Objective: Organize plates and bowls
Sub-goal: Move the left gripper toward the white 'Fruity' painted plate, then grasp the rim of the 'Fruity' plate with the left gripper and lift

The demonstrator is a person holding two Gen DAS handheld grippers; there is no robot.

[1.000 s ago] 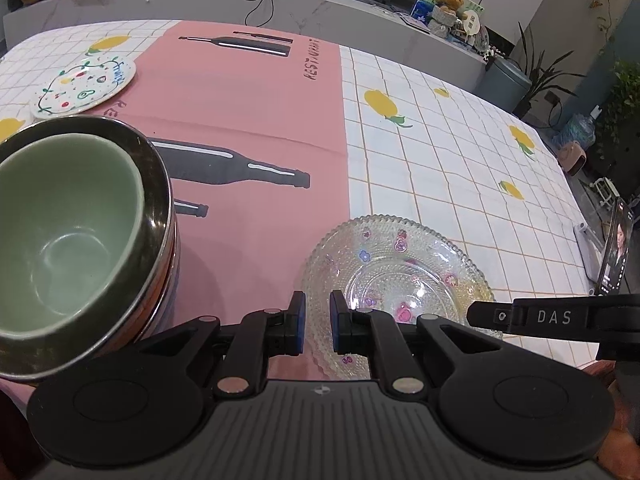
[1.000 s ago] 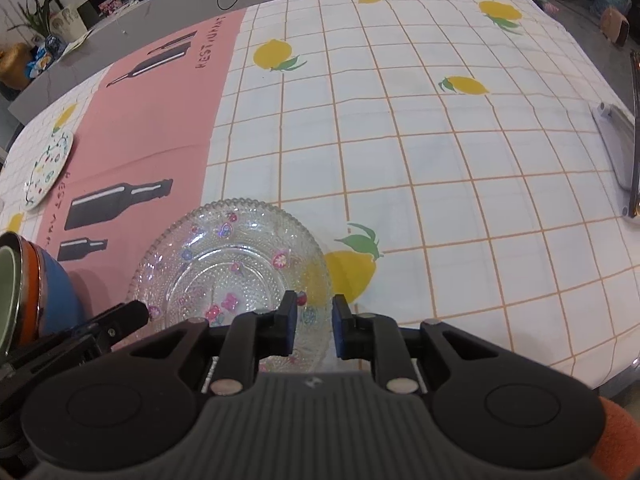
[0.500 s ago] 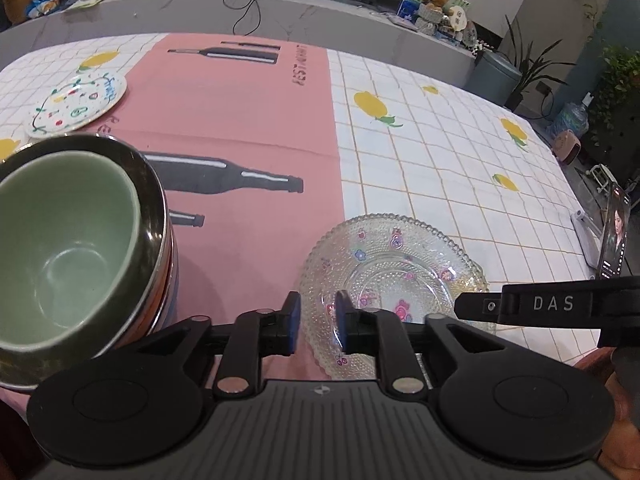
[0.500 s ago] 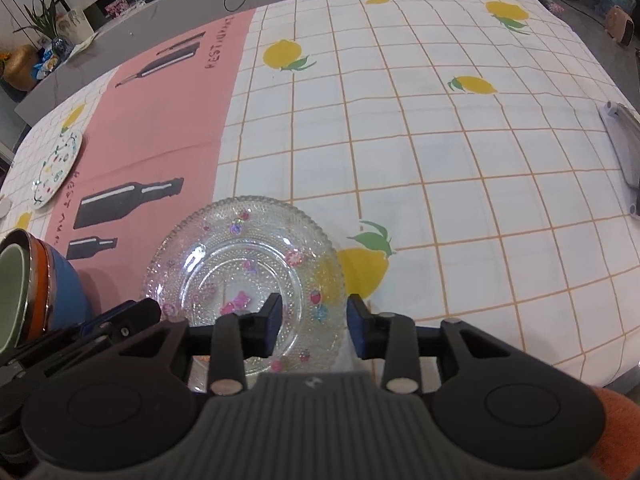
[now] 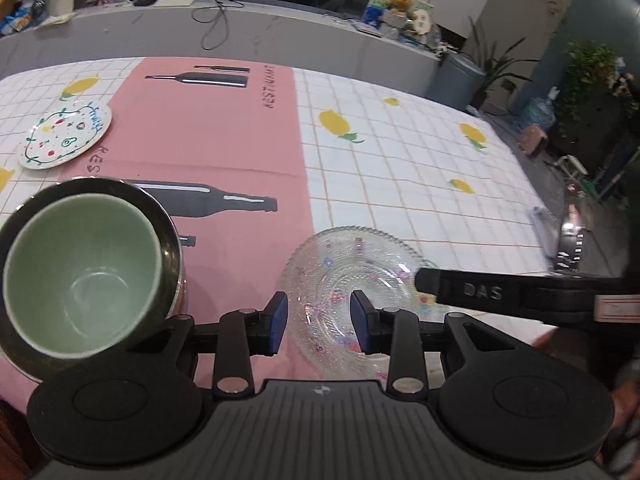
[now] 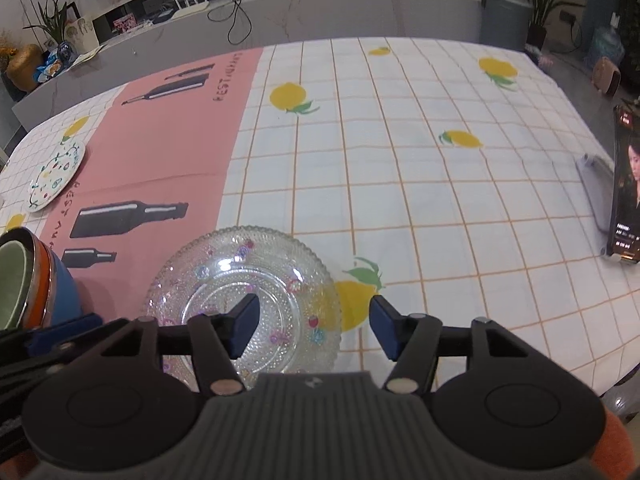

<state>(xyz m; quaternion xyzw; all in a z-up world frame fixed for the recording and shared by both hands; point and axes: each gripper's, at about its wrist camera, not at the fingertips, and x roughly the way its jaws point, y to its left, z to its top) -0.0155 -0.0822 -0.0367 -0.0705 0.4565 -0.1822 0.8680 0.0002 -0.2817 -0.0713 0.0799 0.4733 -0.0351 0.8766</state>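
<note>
A clear glass plate (image 5: pixel 352 276) with small coloured flowers lies on the tablecloth near the front edge; it also shows in the right wrist view (image 6: pixel 248 280). My left gripper (image 5: pixel 318 320) is open above the plate's near-left rim. My right gripper (image 6: pixel 312 326) is open wide above its near rim and reaches in from the right in the left wrist view (image 5: pixel 460 290). A stack of bowls (image 5: pixel 80 264) with a green bowl on top stands at the left. A painted fruit plate (image 5: pixel 66 134) lies far left.
A phone on a stand (image 6: pixel 626 184) is at the table's right edge. The pink runner (image 5: pixel 208 136) with bottle prints crosses the table. A counter (image 5: pixel 240 28) with cables and plants lies beyond the far edge.
Both grippers have opened, the right one widely, and both have pulled back and up a little. The glass plate stays on the cloth.
</note>
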